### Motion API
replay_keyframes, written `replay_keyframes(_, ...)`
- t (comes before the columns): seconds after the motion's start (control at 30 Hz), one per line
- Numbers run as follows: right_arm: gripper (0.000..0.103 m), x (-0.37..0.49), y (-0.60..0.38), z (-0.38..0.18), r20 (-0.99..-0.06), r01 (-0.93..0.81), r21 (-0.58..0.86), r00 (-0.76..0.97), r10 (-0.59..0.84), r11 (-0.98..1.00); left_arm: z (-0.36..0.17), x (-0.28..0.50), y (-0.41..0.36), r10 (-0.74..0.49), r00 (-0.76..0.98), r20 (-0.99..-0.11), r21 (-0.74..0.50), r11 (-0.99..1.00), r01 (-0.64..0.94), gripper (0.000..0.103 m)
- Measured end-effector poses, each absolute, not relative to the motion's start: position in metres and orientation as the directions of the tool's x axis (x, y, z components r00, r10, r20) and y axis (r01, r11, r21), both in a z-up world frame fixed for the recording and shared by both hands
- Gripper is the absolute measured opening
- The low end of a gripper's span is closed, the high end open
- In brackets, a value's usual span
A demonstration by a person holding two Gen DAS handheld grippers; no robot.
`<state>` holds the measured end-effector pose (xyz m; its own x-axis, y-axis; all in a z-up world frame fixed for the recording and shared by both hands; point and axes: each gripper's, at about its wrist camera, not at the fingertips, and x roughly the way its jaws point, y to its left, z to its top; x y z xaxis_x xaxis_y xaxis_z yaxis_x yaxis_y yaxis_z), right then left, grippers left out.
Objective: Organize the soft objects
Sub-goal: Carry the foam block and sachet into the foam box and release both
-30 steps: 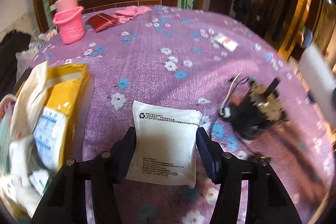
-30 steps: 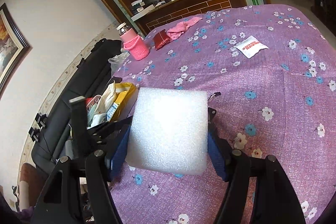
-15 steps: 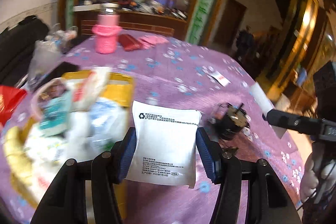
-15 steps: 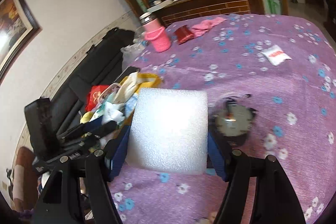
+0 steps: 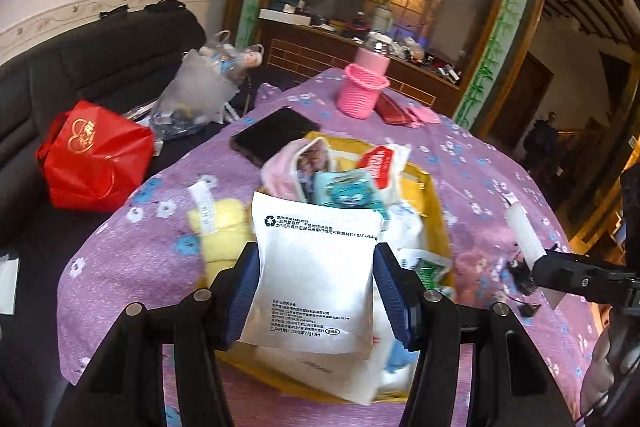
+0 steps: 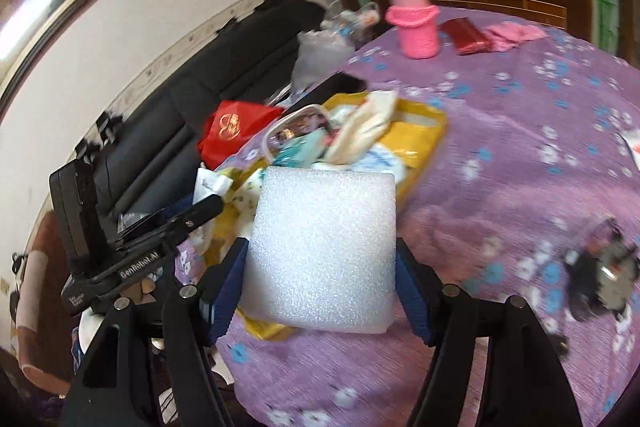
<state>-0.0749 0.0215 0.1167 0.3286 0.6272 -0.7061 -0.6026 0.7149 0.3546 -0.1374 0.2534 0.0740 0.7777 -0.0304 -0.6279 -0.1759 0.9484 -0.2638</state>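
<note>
Left gripper (image 5: pixel 316 281): blue pads clamped on both side edges of a flat white plastic packet with black print (image 5: pixel 314 267), held above a heap of soft packets and pouches in a yellow bag (image 5: pixel 434 203) on the purple flowered tablecloth (image 5: pixel 472 163). Right gripper (image 6: pixel 322 281): pads clamped on both sides of a square white foam block (image 6: pixel 322 251), held just in front of the same bag. A pink knitted cup sleeve (image 5: pixel 362 91) stands near the table's far edge.
</note>
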Motion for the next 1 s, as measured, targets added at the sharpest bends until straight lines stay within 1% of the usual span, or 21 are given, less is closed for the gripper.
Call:
replay_keyframes(0.3, 0.069, -0.040, 0.072, 0.092, -0.761, -0.576, 0.351, 0.284, 0.583, 0.738, 0.059, -0.129, 0.250, -0.014, 0.774, -0.632, -0.228, 0.959, -0.169, 0.060)
replay_keyframes(0.57, 0.069, -0.001, 0.100, 0.067, -0.822, -0.524, 0.304, 0.278, 0.497, 0.796, 0.053, -0.122, 0.239, 0.046, 0.767, -0.640, -0.145, 0.973, -0.180, 0.060)
replay_keyframes(0.8, 0.069, 0.029, 0.107, 0.052, -0.849, -0.465, 0.304, 0.264, 0.458, 0.831, 0.051, -0.113, 0.238, 0.045, 0.764, -0.643, -0.140, 0.975, -0.175, 0.060)
replay_keyframes(1.0, 0.069, 0.021, 0.111, 0.053, -0.854, -0.491, 0.256, 0.289, 0.433, 0.833, 0.049, -0.110, 0.234, 0.058, 0.763, -0.644, -0.119, 0.977, -0.175, 0.061)
